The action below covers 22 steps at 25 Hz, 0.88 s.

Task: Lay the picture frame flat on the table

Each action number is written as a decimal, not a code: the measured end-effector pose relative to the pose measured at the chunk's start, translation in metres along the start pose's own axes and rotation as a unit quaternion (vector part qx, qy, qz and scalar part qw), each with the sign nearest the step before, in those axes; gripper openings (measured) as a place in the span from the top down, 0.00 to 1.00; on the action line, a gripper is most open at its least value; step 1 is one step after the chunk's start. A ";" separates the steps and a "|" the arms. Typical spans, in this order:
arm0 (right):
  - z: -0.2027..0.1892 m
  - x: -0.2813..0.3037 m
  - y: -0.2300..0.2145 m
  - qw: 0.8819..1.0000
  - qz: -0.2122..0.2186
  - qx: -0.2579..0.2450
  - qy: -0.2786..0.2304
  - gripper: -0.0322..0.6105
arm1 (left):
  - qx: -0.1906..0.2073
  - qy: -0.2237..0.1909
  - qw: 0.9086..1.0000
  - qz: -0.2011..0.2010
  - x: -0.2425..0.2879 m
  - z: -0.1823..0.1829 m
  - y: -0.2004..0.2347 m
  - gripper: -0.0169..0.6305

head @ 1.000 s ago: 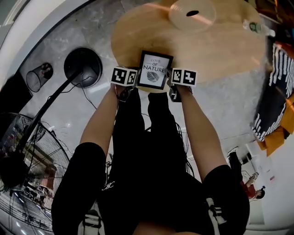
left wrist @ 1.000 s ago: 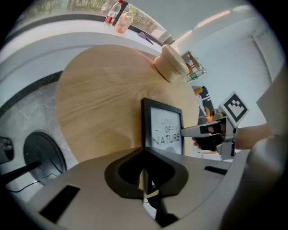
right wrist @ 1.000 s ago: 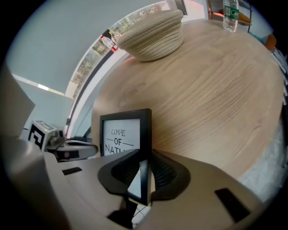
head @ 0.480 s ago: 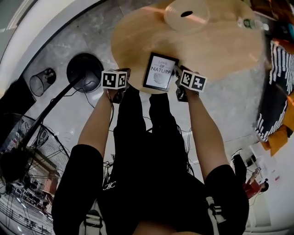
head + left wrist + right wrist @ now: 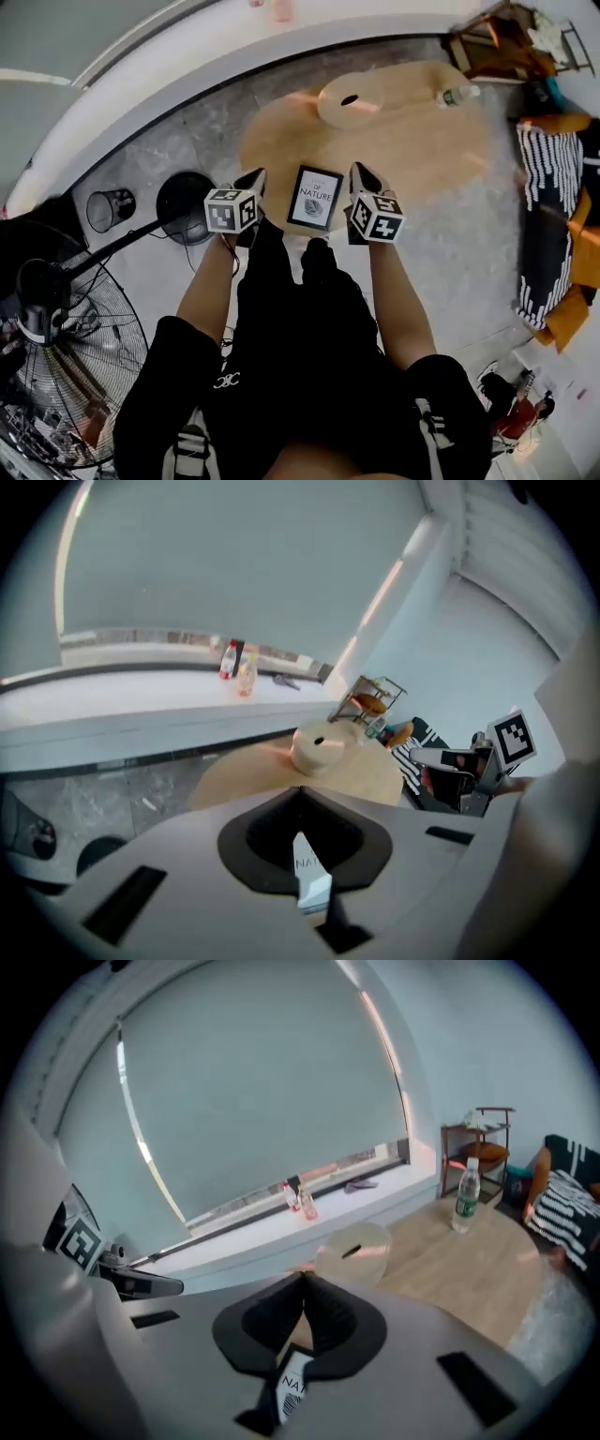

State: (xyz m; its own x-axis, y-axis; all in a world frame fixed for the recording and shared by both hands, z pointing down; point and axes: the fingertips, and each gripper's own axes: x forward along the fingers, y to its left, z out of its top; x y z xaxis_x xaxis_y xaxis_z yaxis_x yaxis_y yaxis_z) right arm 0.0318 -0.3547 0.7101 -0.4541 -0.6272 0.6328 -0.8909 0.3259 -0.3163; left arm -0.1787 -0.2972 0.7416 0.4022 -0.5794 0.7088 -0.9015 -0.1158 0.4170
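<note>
Picture frame: one; left tongs, right tongs: two

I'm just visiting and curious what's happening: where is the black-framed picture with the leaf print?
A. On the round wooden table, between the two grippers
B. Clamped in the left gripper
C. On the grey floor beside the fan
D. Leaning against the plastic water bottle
A: the head view shows the black-framed picture near the front edge of the round wooden table, with the left gripper and right gripper on either side, both shut and apart from it.
</note>
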 end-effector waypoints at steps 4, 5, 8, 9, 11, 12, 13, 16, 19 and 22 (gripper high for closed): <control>0.062 -0.051 0.020 0.995 -0.007 -0.057 -0.083 0.93 | 0.088 -0.109 0.990 0.024 -0.059 0.069 -0.041 0.94; 0.074 -0.069 0.025 0.993 -0.009 -0.066 -0.097 0.93 | 0.104 -0.131 0.985 0.031 -0.078 0.078 -0.055 0.94; 0.118 -0.134 0.045 0.987 0.000 -0.079 -0.139 0.93 | 0.138 -0.188 0.971 0.052 -0.140 0.105 -0.109 0.94; 0.136 -0.157 0.051 0.984 0.005 -0.083 -0.157 0.93 | 0.149 -0.206 0.965 0.059 -0.160 0.114 -0.129 0.94; 0.168 -0.195 0.067 0.975 0.015 -0.098 -0.196 0.93 | 0.169 -0.234 0.955 0.073 -0.194 0.129 -0.158 0.94; 0.181 -0.209 0.075 0.970 0.017 -0.110 -0.214 0.93 | 0.174 -0.245 0.950 0.079 -0.209 0.134 -0.167 0.94; 0.191 -0.221 0.084 0.965 0.019 -0.124 -0.229 0.93 | 0.176 -0.255 0.947 0.083 -0.222 0.138 -0.172 0.94; 0.214 -0.254 0.104 0.952 0.029 -0.148 -0.268 0.93 | 0.178 -0.283 0.937 0.099 -0.257 0.154 -0.184 0.94; 0.235 -0.279 0.116 0.941 0.049 -0.143 -0.303 0.93 | 0.183 -0.304 0.927 0.121 -0.286 0.174 -0.193 0.94; 0.244 -0.291 0.125 0.936 0.061 -0.140 -0.318 0.93 | 0.188 -0.324 0.917 0.139 -0.310 0.187 -0.201 0.94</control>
State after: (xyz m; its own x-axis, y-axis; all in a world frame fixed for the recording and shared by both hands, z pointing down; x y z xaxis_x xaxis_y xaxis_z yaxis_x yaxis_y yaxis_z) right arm 0.0507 -0.3039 0.3144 -0.5439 -0.8387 0.0279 -0.8359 0.5386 -0.1053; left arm -0.1523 -0.2452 0.3318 0.0786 -0.9724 0.2199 -0.9951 -0.0898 -0.0412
